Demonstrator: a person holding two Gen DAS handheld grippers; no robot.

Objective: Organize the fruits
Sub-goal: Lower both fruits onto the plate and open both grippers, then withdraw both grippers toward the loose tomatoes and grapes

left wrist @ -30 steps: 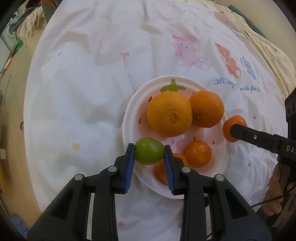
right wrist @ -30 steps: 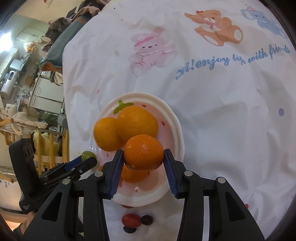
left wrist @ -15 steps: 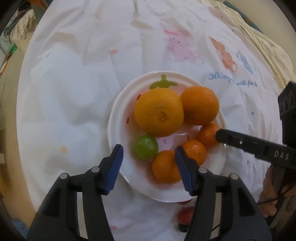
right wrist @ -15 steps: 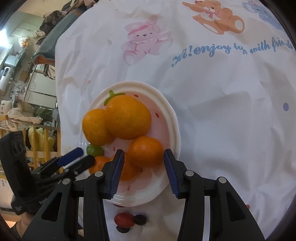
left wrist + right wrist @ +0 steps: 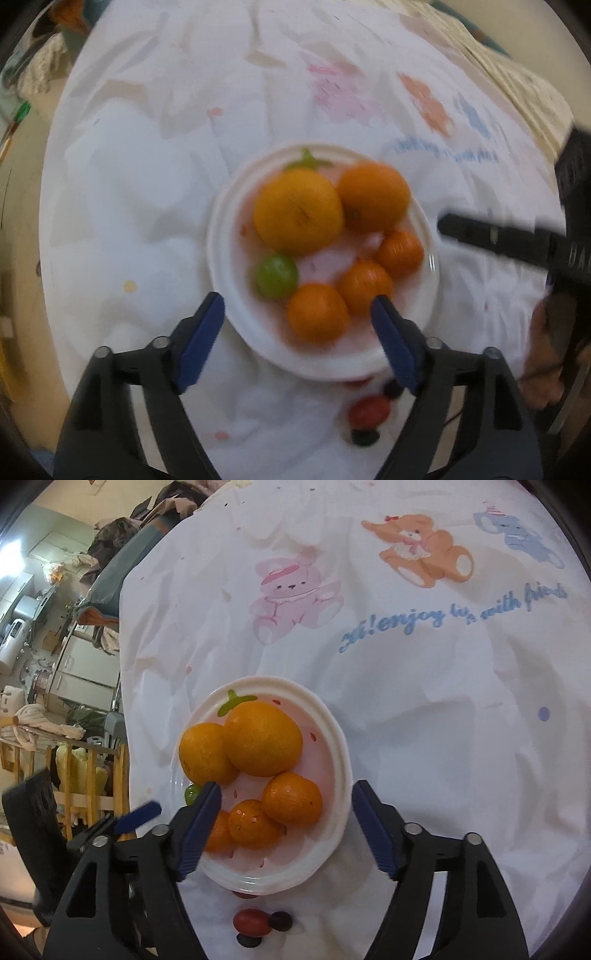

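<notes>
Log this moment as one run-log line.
left hand-held gripper: open, empty | right hand-held gripper: open, empty | plate: five oranges, green fruit | off plate: red fruit

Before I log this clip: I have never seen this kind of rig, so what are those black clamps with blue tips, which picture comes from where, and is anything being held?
Each clamp is a hand-held two-finger gripper with blue pads; a person holds one in each hand, and no robot arm is involved. A fisheye camera on each gripper looks forward along its fingers. The blurred picture comes from the left gripper, the sharp one from the right gripper. Both are open and hold nothing.

Below them a white plate sits on a white tablecloth printed with cartoon bears. On the plate lie two large oranges, three small mandarins and one green fruit. Off the plate, on the cloth near its close rim, lie a small red fruit and some dark ones.
</notes>
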